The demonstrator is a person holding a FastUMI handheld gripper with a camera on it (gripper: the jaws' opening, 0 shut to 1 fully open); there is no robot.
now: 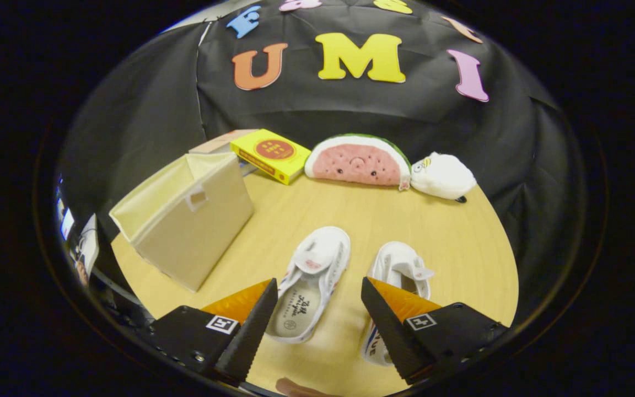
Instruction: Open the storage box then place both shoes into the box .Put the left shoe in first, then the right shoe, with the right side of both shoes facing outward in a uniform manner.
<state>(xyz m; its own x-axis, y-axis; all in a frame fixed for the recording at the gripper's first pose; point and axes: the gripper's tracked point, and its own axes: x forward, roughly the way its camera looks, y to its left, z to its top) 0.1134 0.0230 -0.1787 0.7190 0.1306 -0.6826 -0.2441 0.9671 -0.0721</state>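
Two white shoes lie side by side on the wooden table [461, 248], toes pointing away from me. The left shoe [312, 281] lies between my fingers, closer to the left one. The right shoe [400, 275] is partly hidden behind my right finger. My gripper [319, 289] hovers above the shoes' heels, open, with nothing held. A beige fabric storage box [188, 215] stands to the left beyond the fingers, its top open and its inside bare as far as I can see.
At the back of the table lie a yellow book [270, 154] on a flat box, a watermelon-slice plush [357, 161] and a white plush [443, 176]. Black cloth walls the booth behind and on both sides.
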